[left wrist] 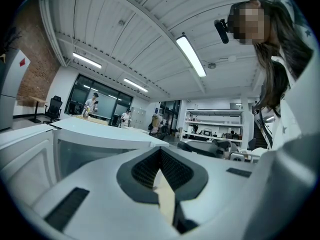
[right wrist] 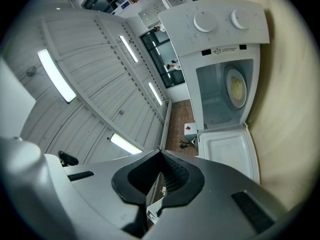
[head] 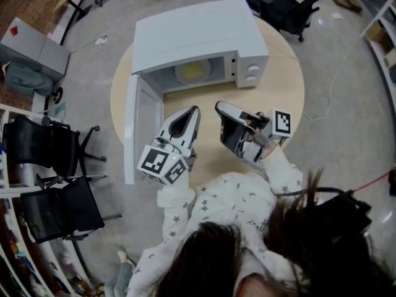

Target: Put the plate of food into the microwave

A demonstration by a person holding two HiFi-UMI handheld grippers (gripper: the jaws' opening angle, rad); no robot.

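A white microwave (head: pixel 198 39) stands at the back of a round wooden table (head: pixel 284 85), its door (head: pixel 139 129) swung open to the left. The plate of yellow food (head: pixel 193 71) sits inside the cavity, and in the right gripper view the plate (right wrist: pixel 236 88) lies behind the open door (right wrist: pixel 227 154). My left gripper (head: pixel 193 110) is held above the table in front of the cavity, jaws shut and empty. My right gripper (head: pixel 221 107) hovers beside it on the right, also shut on nothing. In their own views, the left gripper (left wrist: pixel 160 151) and right gripper (right wrist: pixel 160 154) show closed jaws.
Black office chairs (head: pixel 55 147) stand on the floor to the left, and another chair (head: pixel 281 5) is beyond the table at the top right. A grey cabinet (head: pixel 34 48) sits at the far left. A cable (head: pixel 334 79) trails across the floor on the right.
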